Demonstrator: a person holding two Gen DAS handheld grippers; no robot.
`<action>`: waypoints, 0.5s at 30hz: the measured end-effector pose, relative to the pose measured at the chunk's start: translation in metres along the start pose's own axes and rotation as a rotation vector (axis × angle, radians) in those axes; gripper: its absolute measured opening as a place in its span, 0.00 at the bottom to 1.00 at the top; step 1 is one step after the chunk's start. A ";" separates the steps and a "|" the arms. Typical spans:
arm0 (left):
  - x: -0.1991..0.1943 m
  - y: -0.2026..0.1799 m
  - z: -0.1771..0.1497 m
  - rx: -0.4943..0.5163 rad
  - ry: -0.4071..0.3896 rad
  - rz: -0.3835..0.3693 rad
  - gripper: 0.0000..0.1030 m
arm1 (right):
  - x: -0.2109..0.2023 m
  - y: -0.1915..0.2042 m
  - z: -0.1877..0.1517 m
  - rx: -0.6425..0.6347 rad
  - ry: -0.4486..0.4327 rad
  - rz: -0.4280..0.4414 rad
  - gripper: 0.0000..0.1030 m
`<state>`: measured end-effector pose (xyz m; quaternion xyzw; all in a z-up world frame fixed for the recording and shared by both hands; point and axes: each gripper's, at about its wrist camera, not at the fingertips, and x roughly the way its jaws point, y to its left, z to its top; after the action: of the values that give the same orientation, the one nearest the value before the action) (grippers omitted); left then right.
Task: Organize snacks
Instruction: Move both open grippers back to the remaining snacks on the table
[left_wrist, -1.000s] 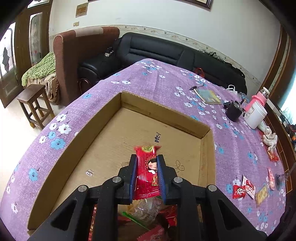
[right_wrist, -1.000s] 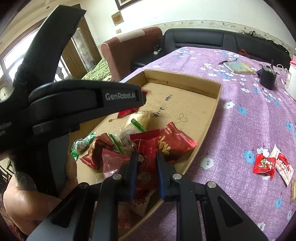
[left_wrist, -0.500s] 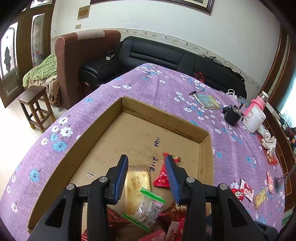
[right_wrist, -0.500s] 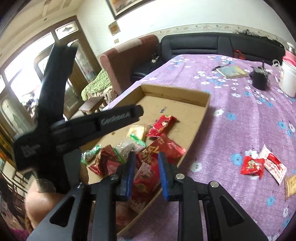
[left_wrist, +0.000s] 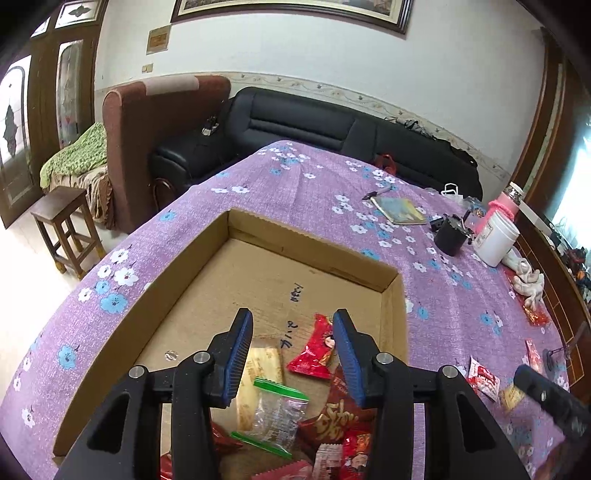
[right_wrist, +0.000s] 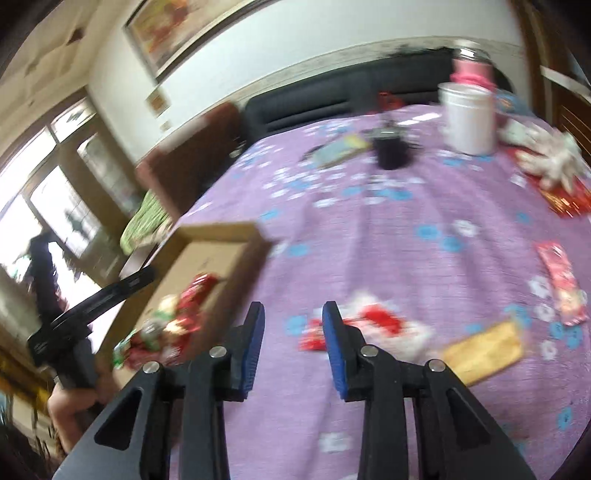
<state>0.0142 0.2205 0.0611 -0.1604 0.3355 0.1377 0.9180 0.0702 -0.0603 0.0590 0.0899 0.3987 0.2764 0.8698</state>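
Mostly blurred, red snack packets (right_wrist: 369, 325) lie beyond the right gripper's (right_wrist: 293, 314) empty jaws.

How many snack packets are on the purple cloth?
5: two red packets by the right tool, a yellow one beside them, a long red one farther right, one by the white gloves. More may be hidden.

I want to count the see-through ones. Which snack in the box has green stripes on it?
The clear plastic packet, lying near the box's front. Its two ends carry green strips; the other snacks are red or pale yellow.
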 end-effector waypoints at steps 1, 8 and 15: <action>-0.001 -0.001 0.000 0.001 -0.003 -0.007 0.47 | 0.002 -0.013 0.000 0.026 -0.014 -0.018 0.30; -0.019 -0.036 -0.006 0.104 -0.060 -0.124 0.48 | 0.006 -0.069 0.008 0.130 -0.037 -0.040 0.30; -0.005 -0.112 -0.032 0.276 0.162 -0.375 0.55 | -0.006 -0.087 0.009 0.190 -0.067 -0.044 0.30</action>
<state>0.0326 0.1051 0.0643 -0.1034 0.3882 -0.0955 0.9108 0.1094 -0.1351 0.0356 0.1724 0.3956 0.2153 0.8761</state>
